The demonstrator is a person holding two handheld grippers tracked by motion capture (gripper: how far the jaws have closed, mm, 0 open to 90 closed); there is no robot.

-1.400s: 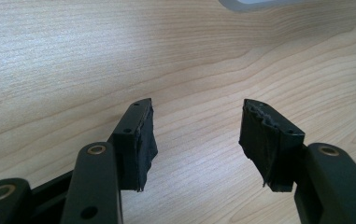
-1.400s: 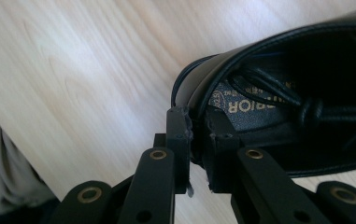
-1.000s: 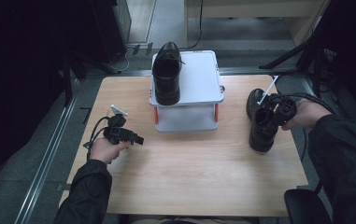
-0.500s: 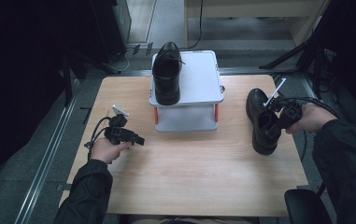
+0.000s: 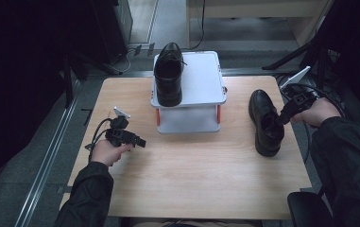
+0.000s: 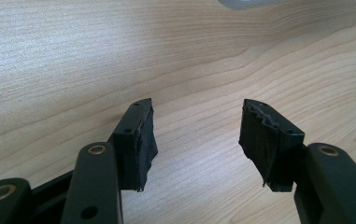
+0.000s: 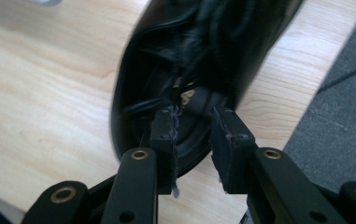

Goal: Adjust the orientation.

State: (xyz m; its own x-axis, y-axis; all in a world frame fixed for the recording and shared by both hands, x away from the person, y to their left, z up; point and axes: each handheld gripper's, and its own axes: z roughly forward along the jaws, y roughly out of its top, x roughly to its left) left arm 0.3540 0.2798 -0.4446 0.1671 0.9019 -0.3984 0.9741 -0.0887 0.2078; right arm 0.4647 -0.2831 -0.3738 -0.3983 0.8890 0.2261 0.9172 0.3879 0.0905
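We see the right gripper (image 5: 281, 118) just beside the black shoe (image 5: 265, 122) that stands on the table (image 5: 192, 184) near its right edge. One second ago this gripper sat directly over the shoe, its black body covering the shoe's opening; half a second ago it had shifted toward the table's right edge, and now it has drawn a little further that way, so that the whole upper of the shoe is uncovered in the high view. The shoe itself has kept its place and direction, toe toward the near edge, heel toward the far edge. In the right gripper view we look along the jaws at the shoe's rim (image 7: 185, 100): the jaws have just been opening, a gap shows between the pads (image 7: 164, 135), and they pinch nothing, though the tips hang at the shoe's collar.

The left gripper (image 5: 137, 140) rests near the table's left edge, where it was in both earlier frames. Its jaws are spread wide over bare wood in the left gripper view (image 6: 194, 140).

The second black shoe (image 5: 168, 74) lies unmoved on the left side of the white stand (image 5: 201, 75), at the table's far edge.
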